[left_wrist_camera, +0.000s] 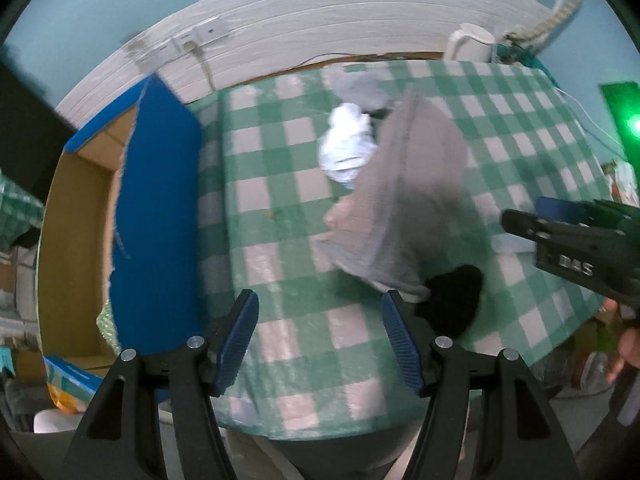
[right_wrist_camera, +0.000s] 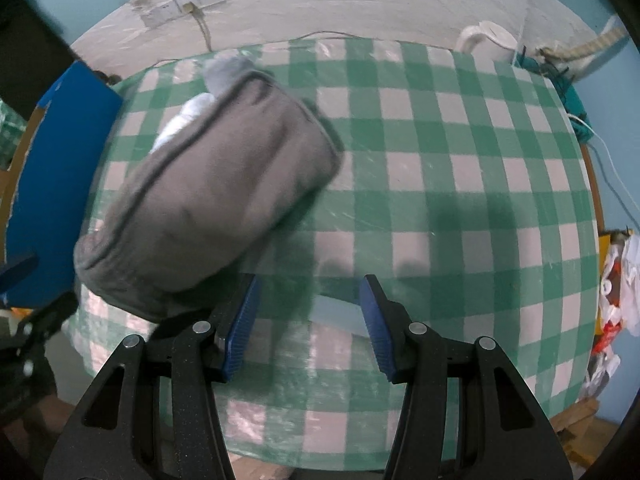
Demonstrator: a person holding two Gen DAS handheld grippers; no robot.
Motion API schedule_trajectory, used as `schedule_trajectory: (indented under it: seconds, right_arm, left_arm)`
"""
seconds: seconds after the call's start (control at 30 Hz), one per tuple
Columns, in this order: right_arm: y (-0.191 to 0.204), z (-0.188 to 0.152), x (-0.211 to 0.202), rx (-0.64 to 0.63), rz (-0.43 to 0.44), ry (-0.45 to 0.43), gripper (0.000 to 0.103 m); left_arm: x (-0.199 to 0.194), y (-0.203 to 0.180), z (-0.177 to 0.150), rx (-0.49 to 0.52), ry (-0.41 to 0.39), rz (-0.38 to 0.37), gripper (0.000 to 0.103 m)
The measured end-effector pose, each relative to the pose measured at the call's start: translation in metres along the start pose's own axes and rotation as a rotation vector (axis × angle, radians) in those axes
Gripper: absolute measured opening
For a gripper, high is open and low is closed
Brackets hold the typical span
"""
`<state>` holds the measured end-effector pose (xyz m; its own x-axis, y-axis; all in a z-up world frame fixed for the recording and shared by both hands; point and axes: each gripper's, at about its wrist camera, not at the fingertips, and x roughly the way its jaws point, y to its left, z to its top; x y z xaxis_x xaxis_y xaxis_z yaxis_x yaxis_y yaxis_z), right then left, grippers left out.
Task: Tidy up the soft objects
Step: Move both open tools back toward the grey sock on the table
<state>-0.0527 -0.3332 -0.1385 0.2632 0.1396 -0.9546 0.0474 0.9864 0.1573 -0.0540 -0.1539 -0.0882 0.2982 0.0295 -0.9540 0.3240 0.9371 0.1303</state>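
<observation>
A grey cloth (left_wrist_camera: 416,184) lies heaped on the green-checked tablecloth (left_wrist_camera: 280,160), blurred by motion; it also shows in the right wrist view (right_wrist_camera: 216,196). A white cloth (left_wrist_camera: 348,144) and a pale grey cloth (left_wrist_camera: 360,86) lie behind it, a black soft piece (left_wrist_camera: 452,300) in front. My left gripper (left_wrist_camera: 320,340) is open and empty, just left of the grey cloth's near edge. My right gripper (right_wrist_camera: 308,328) is open and empty over the table, the grey cloth at its left finger; it shows at the right of the left wrist view (left_wrist_camera: 560,232).
A blue cardboard box (left_wrist_camera: 152,220) with an open brown inside stands at the table's left edge. A white kettle (left_wrist_camera: 468,42) stands at the far right corner by cables (right_wrist_camera: 576,116). Wall sockets (right_wrist_camera: 184,8) are behind the table.
</observation>
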Motion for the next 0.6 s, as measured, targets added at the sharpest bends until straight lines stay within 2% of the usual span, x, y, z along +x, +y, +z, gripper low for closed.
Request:
schedule_trajectory:
  seconds: [0.4,0.6]
  right_arm:
    - [-0.022,-0.012,0.012,0.001,-0.002,0.032,0.051]
    - [-0.025,-0.015,0.023,-0.040,0.009,0.048,0.052]
  left_arm:
    - [0.007,-0.037,0.001,0.046,-0.008,-0.044,0.066]
    - [0.022,-0.051,-0.001,0.061,0.005,-0.068,0.066]
